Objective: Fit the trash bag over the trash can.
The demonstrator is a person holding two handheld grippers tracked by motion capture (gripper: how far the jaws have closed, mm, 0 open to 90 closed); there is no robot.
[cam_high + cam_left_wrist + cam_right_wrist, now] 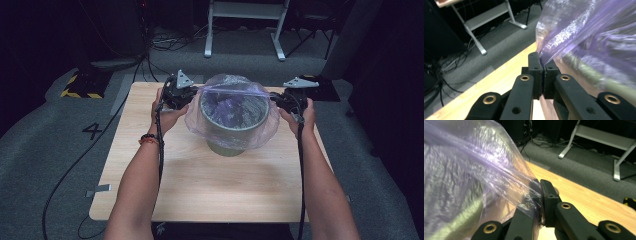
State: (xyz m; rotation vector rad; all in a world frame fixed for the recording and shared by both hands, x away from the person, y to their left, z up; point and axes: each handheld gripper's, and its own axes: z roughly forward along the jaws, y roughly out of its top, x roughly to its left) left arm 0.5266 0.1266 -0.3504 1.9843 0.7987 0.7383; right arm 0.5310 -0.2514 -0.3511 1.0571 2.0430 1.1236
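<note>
On the tabletop [200, 185], a green bin [231, 135] is seen with a clear purple bag [235, 107] already pushed inside and its mouth folded out over the rim. The bag's edge is pinched by the left tool [186, 98] and the right tool [281, 100], each clamped shut on the plastic at opposite sides. The lining is judged nearly finished, with the skirt left to be pulled down; beyond, grey floor [240, 55] is seen.

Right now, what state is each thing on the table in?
Bin: upright on the table, partly lined.
Purple bag: open, stretched over the bin's rim, its sides draped outside.
Left gripper: shut on the bag's edge.
Right gripper: shut on the bag's opposite edge.
</note>
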